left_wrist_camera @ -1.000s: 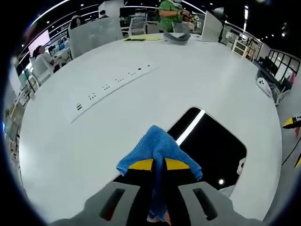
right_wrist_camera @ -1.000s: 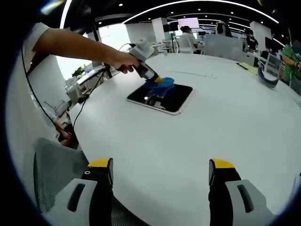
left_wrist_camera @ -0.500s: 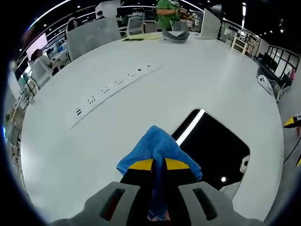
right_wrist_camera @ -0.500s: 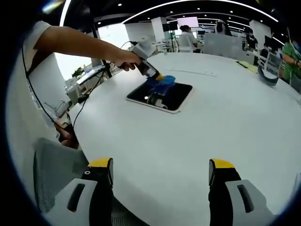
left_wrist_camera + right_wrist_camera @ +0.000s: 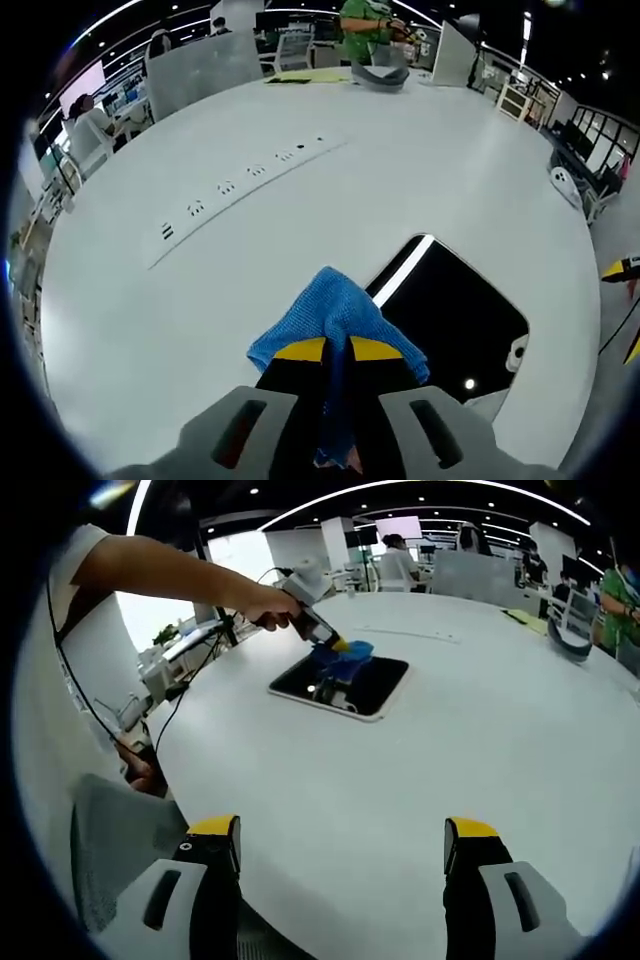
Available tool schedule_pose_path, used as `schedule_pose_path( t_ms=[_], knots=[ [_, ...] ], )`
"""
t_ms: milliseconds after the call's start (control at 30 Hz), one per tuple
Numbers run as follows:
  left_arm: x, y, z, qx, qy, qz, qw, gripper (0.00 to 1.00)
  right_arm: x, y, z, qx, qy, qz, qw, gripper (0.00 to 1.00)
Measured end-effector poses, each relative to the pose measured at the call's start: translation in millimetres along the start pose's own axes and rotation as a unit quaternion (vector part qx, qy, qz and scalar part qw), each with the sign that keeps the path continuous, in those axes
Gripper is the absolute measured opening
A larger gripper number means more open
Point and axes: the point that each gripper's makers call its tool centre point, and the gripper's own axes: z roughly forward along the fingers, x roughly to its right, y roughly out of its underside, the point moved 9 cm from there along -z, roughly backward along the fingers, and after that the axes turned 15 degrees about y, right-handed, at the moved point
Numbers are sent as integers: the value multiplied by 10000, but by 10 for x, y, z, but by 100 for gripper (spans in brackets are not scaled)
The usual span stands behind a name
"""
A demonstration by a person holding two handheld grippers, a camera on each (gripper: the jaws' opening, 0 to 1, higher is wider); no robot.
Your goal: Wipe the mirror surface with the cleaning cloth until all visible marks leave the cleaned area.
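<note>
A dark rectangular mirror (image 5: 450, 310) lies flat on the white round table (image 5: 200, 280); it reflects ceiling lights. My left gripper (image 5: 338, 350) is shut on a blue cleaning cloth (image 5: 335, 310), whose bunched end rests at the mirror's near-left edge. In the right gripper view the mirror (image 5: 345, 688) lies far across the table, with the cloth (image 5: 345, 654) and the left gripper (image 5: 335, 645) held by a person's hand over its far corner. My right gripper (image 5: 340, 855) stands open above the table's near edge, with nothing between its jaws.
A strip of flush sockets (image 5: 235, 185) runs across the table beyond the mirror. A grey headset-like object (image 5: 378, 76) lies at the far edge near a person in green (image 5: 365, 25). Cables and a chair (image 5: 125, 850) stand left of the table.
The left gripper view has shifted slightly back and forth over the mirror's edge with the cloth held. The right gripper has stayed still.
</note>
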Motion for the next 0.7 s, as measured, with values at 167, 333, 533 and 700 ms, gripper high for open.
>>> schedule_pose_path(
  t_ms=[167, 333, 533, 700],
  knots=[
    [11, -20, 18, 4, -24, -22, 10000, 5, 19, 10, -10, 3, 25, 13, 10000, 83],
    [46, -65, 61, 11, -10, -10, 10000, 6, 44, 13, -27, 17, 57, 36, 10000, 83],
    [69, -99, 98, 21, 7, -23, 10000, 6, 57, 40, -40, -3, 76, 73, 9999, 83],
    [73, -110, 107, 5, 18, -44, 10000, 6, 55, 47, -35, 1, 69, 82, 9999, 83]
  ],
)
